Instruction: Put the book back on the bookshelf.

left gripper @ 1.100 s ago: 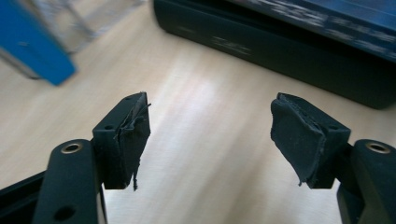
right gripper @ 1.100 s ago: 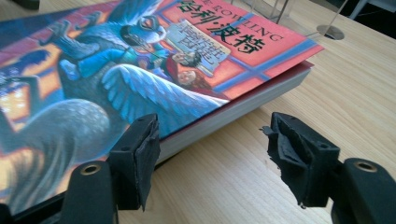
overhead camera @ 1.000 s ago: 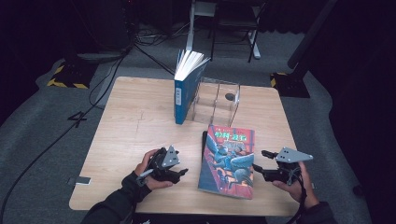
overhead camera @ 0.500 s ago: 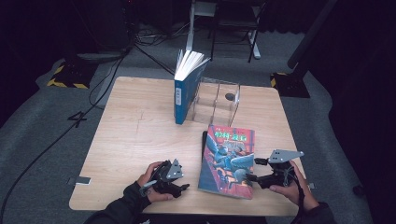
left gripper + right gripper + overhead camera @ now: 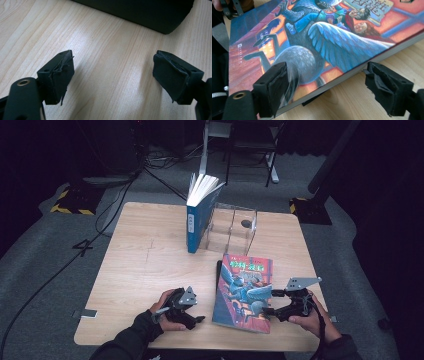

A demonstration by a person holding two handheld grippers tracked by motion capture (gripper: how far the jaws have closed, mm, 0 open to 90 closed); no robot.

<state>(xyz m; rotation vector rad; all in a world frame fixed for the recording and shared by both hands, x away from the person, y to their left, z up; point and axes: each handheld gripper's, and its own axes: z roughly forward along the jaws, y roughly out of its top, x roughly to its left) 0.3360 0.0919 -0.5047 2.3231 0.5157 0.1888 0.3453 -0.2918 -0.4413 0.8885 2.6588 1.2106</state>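
Nearest the person's edge of the tabletop (image 5: 135, 270), the left tongs (image 5: 197, 319) lie low over bare wood just left of the illustrated book (image 5: 245, 292), their jaws standing wide apart after just having been opening, with nothing between them; in the left gripper view the dark edge of that book (image 5: 140, 12) lies ahead across the top, apart from the pads. The right tongs (image 5: 268, 310) sit at the book's near right corner, their jaws also wide after just having been opening. In the right gripper view one pad (image 5: 274, 87) overlaps the cover (image 5: 312, 45) near the corner and the other pad (image 5: 384, 87) stands clear over the wood, so the book's edge runs between them without being pressed. The book lies flat, cover up, on the right half of the tabletop. Beyond it stands a clear acrylic book holder (image 5: 232, 227), and just to its left a blue book (image 5: 196, 217) stands upright with its pages fanned open.
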